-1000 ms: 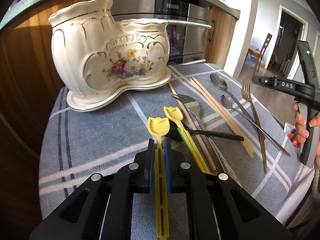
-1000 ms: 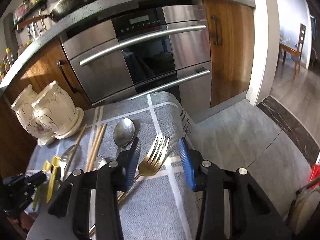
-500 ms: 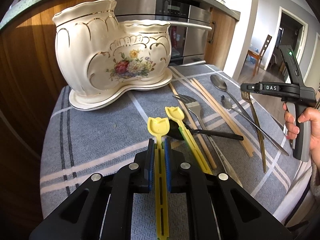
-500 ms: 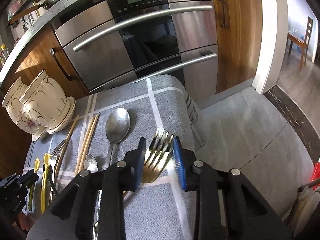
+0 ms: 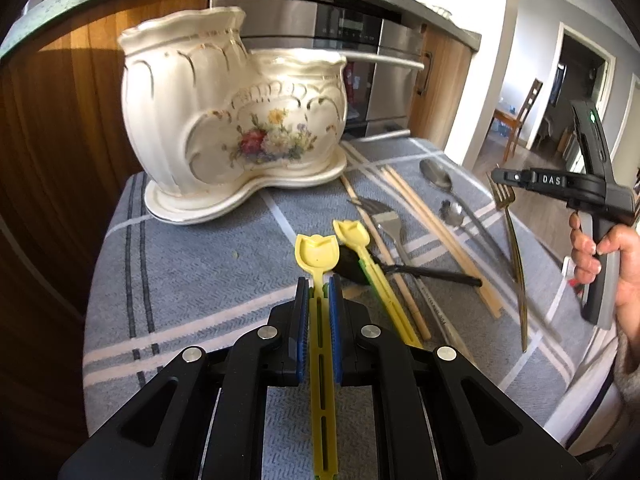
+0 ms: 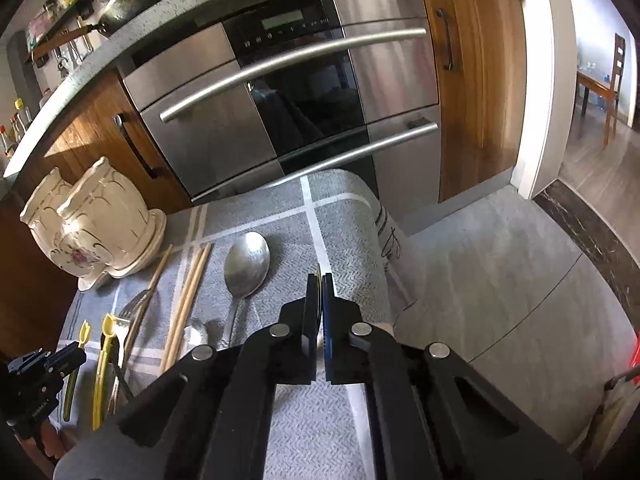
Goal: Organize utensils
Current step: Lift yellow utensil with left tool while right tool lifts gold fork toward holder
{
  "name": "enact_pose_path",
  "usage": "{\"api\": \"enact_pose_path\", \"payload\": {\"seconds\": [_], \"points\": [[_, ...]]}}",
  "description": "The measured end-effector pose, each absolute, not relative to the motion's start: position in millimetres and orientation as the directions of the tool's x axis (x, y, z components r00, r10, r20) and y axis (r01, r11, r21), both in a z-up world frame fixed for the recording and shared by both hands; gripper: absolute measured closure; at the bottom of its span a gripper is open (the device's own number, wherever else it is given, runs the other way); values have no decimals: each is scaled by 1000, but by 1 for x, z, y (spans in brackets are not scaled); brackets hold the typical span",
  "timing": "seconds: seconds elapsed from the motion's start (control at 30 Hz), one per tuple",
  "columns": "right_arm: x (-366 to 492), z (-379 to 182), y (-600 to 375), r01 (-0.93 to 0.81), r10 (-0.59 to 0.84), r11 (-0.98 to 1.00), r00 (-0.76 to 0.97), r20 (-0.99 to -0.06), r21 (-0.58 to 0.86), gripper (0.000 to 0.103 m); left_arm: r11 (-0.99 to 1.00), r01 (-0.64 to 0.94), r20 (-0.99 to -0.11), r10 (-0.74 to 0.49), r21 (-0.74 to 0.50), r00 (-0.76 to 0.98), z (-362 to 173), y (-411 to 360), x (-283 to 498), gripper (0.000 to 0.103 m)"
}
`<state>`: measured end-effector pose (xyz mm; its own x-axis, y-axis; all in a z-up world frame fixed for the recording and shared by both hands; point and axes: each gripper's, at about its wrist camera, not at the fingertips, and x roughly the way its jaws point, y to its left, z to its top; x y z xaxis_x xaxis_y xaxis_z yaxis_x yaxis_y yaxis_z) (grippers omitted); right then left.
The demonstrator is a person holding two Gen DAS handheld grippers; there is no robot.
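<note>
— Left gripper [image 5: 319, 286] is clamped on a yellow spoon [image 5: 316, 254], its blue pads [image 5: 303, 312] pressing the slotted handle from both sides. We see the tulip-shaped bowl poking out ahead of the fingers, over the grey checked cloth [image 5: 192, 280].

— And our right gripper [image 6: 319, 280]?

— Its jaws have just been closing, and now they pinch the gold fork [image 5: 510, 232] near its head. From the left wrist we see that fork tilted, tines up by the gripper, the handle slanting down toward the cloth. A hand [image 5: 604, 256] grips the tool's handle at the right edge. From the right wrist only a thin sliver of the fork shows between the pads.

— Where do the other utensils lie?

— Spread on the cloth between our two grippers: a second yellow spoon [image 5: 360, 248] just beside the held one, a black spoon [image 5: 404, 270] crossing under it, a silver fork [image 5: 386, 220], wooden chopsticks [image 5: 436, 236], a big silver spoon [image 6: 246, 266] and a small one [image 5: 454, 210].

— And the holder?

— A cream ceramic holder [image 5: 224, 128] with a flower motif stands upright on its matching saucer at the cloth's far left corner, in front of a steel oven [image 6: 280, 92] and wood cabinets. We cannot see inside it.
</note>
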<state>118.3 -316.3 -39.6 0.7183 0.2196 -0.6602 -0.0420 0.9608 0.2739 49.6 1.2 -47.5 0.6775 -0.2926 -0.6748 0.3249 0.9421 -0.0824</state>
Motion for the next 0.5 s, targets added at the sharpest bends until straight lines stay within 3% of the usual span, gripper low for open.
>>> {"api": "enact_pose_path", "payload": {"seconds": [0.5], "points": [[55, 55, -309, -23, 91, 984, 914, -396, 175, 101, 948, 307, -559, -299, -82, 774, 9, 15, 35, 93]]}}
